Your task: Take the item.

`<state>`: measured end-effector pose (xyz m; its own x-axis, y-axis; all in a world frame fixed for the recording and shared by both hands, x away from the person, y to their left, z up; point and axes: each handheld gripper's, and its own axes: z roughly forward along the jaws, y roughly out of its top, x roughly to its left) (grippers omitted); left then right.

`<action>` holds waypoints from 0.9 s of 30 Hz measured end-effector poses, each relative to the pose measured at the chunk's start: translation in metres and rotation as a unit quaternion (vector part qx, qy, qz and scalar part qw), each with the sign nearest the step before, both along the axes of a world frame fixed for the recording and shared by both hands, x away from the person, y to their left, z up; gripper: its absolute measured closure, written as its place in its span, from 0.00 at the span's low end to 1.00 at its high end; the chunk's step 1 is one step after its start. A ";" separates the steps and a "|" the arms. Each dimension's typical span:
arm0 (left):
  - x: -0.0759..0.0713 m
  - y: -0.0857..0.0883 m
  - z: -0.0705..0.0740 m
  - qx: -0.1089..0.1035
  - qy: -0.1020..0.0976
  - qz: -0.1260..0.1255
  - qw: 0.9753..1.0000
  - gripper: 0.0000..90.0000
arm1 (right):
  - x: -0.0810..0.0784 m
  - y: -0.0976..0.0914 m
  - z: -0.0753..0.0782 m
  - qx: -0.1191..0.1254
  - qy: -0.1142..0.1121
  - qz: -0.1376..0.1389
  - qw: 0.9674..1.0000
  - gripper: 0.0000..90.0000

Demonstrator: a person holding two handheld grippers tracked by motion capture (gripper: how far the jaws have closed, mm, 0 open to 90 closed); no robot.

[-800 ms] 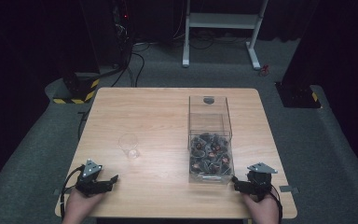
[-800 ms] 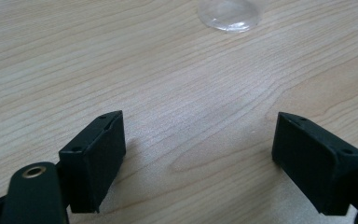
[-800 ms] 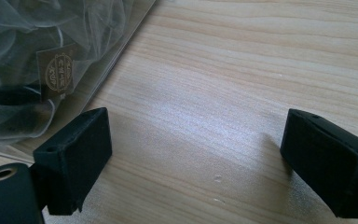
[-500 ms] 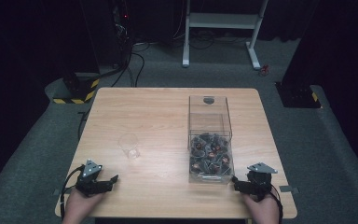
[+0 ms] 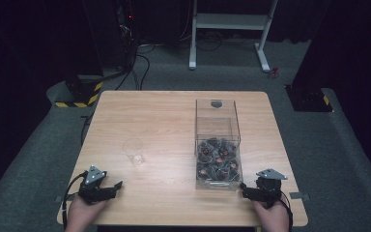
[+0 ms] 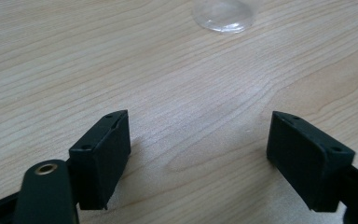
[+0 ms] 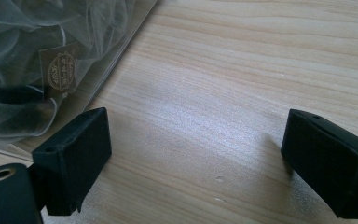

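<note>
Here, clear cup [image 5: 134,151] just ahead of released left fingers [image 6: 100,156]; right fingers [image 7: 74,156] released too.

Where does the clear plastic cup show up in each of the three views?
High view: the clear plastic cup stands left of centre on the wooden table, ahead of the left gripper.
Left gripper view: its base sits at the top edge, beyond the open jaws.
Right gripper view: not in it.
Shared landmark: the table's wood grain.
</note>
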<state>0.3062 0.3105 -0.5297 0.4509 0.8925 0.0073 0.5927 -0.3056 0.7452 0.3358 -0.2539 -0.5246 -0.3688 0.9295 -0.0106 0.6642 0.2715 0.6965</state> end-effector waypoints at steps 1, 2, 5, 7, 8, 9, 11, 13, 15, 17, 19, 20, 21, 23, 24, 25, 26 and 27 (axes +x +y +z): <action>0.000 0.000 0.000 -0.002 0.000 0.001 1.000 0.25 | 0.000 0.000 0.000 0.000 0.000 0.000 1.000 0.09; -0.001 0.000 0.000 -0.002 -0.001 0.000 1.000 0.26 | 0.000 0.000 0.000 0.000 0.000 0.000 1.000 0.09; 0.000 0.000 0.000 -0.001 0.000 0.000 1.000 0.26 | 0.000 0.000 0.000 0.000 0.000 0.000 1.000 0.09; -0.001 0.000 0.001 0.003 -0.001 -0.001 1.000 0.26 | 0.000 0.000 0.000 0.000 0.000 -0.001 1.000 0.09; -0.001 0.000 0.001 0.006 -0.003 -0.001 1.000 0.25 | 0.000 0.000 0.000 0.000 0.000 -0.001 1.000 0.09; -0.001 -0.001 0.001 0.009 -0.005 0.000 1.000 0.25 | 0.000 0.000 0.000 0.000 0.000 -0.001 1.000 0.09; -0.002 -0.001 0.002 0.014 -0.008 -0.002 1.000 0.25 | 0.000 0.000 0.000 0.000 0.000 -0.001 1.000 0.09; -0.003 -0.002 0.002 0.012 -0.007 0.001 1.000 0.25 | 0.000 0.000 0.000 0.000 0.000 0.000 1.000 0.09; -0.004 -0.001 0.003 0.008 -0.007 0.000 1.000 0.25 | 0.000 0.000 0.000 0.001 0.001 -0.001 1.000 0.09; -0.004 -0.001 0.004 0.009 -0.009 -0.001 1.000 0.24 | 0.000 0.000 0.000 0.001 0.001 -0.001 1.000 0.09; -0.006 0.000 0.005 0.004 -0.013 -0.001 1.000 0.24 | 0.000 0.000 0.000 0.001 0.001 -0.001 1.000 0.09; -0.006 0.000 0.007 0.005 -0.016 -0.001 1.000 0.24 | 0.000 0.000 0.000 0.001 0.001 -0.001 1.000 0.09; -0.007 0.000 0.007 0.004 -0.019 -0.001 1.000 0.24 | 0.000 0.000 0.000 0.001 0.001 -0.001 1.000 0.09; -0.008 0.000 0.009 0.002 -0.023 0.000 1.000 0.24 | 0.000 0.000 0.000 0.001 0.000 0.000 1.000 0.09; -0.008 0.000 0.010 0.000 -0.025 0.000 1.000 0.24 | 0.000 0.000 0.000 0.001 0.000 0.000 1.000 0.09; -0.009 0.000 0.011 0.001 -0.029 0.000 1.000 0.24 | 0.000 0.000 0.000 0.001 0.000 0.000 1.000 0.09; -0.009 0.000 0.012 0.003 -0.031 -0.001 0.999 0.24 | 0.000 0.000 0.000 0.001 0.000 0.000 1.000 0.09; -0.010 -0.002 0.014 0.001 -0.033 0.000 0.999 0.24 | 0.000 0.000 0.000 0.001 0.000 0.000 1.000 0.09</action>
